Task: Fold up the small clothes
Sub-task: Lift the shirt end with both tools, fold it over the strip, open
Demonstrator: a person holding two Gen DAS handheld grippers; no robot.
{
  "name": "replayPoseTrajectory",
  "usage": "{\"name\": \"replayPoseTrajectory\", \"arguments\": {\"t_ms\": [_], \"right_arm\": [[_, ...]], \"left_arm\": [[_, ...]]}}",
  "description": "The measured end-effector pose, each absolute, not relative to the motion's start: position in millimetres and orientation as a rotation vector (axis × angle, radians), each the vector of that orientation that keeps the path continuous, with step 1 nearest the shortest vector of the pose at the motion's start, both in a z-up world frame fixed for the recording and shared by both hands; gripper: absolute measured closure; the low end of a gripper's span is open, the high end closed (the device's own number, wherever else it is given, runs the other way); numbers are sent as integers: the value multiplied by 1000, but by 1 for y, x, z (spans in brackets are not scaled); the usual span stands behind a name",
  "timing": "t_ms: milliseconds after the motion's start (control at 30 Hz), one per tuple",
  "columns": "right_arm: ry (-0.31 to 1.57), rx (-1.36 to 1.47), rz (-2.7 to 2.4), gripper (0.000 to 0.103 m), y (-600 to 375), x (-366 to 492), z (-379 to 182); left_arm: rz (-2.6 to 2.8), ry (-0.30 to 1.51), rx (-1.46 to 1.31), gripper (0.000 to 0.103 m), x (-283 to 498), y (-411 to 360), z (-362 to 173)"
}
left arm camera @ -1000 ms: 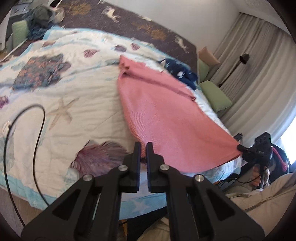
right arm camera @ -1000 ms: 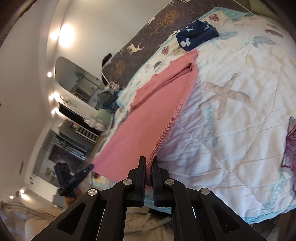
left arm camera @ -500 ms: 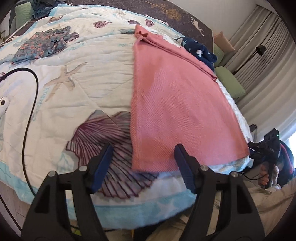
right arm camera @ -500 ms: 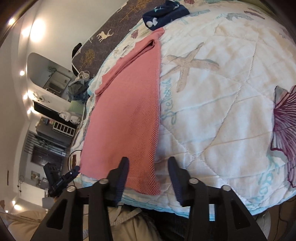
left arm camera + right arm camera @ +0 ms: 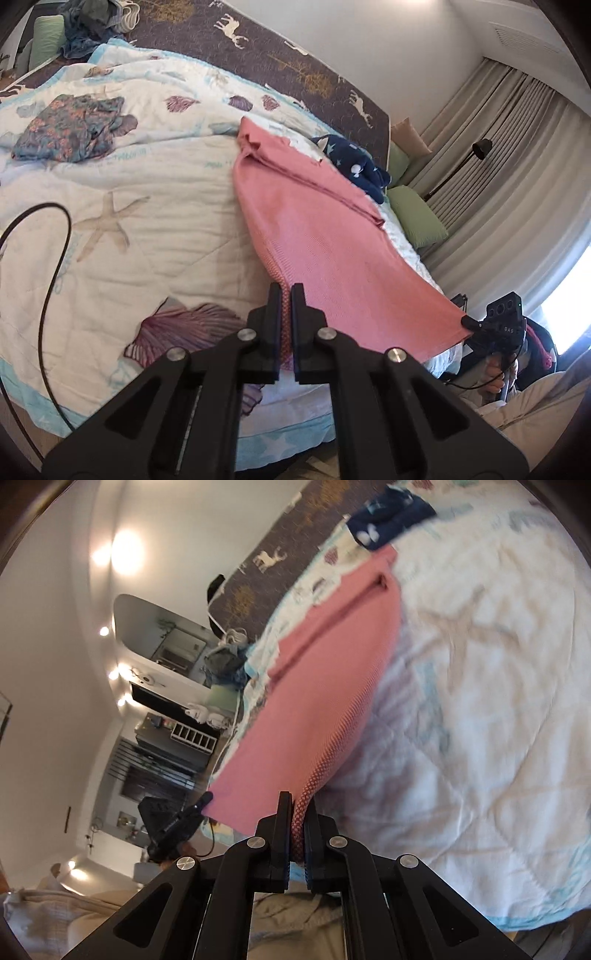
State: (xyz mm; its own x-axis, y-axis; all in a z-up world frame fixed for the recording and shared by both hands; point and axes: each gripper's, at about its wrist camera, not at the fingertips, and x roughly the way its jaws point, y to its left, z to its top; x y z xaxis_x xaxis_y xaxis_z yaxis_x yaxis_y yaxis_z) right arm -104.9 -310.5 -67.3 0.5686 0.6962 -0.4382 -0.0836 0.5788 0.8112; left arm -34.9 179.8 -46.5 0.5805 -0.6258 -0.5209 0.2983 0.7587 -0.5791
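Note:
A long pink knitted garment (image 5: 325,236) lies lengthwise on the quilted bed (image 5: 129,206), its near end lifted off the quilt. My left gripper (image 5: 286,291) is shut on the near left corner of the pink garment, fabric pinched between the black jaws. In the right wrist view the same pink garment (image 5: 325,686) runs away from me, and my right gripper (image 5: 300,805) is shut on its other near corner. Each gripper shows in the other's view: the right gripper (image 5: 467,322) at the far corner, the left gripper (image 5: 207,798) likewise.
A dark blue starred garment (image 5: 354,166) lies beyond the pink one, a floral garment (image 5: 70,125) at the back left. A black cable (image 5: 55,266) loops over the quilt at left. Green pillows (image 5: 415,218), curtains and a floor lamp (image 5: 480,147) stand on the right.
A second ago both grippers held the near corners; half a second ago both stood open with the garment flat on the quilt. Now both are shut on the corners again, the near end raised.

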Motion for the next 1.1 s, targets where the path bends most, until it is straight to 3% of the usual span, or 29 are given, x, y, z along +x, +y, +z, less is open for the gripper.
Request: {"name": "replayPoseTrajectory", "arguments": {"t_ms": [600, 1100], "right_arm": [[679, 728, 504, 99, -336, -58, 2], [614, 578, 400, 99, -346, 20, 41]], "left_arm": [[-560, 592, -350, 98, 34, 153, 39], [-528, 537, -345, 98, 118, 125, 68]]}}
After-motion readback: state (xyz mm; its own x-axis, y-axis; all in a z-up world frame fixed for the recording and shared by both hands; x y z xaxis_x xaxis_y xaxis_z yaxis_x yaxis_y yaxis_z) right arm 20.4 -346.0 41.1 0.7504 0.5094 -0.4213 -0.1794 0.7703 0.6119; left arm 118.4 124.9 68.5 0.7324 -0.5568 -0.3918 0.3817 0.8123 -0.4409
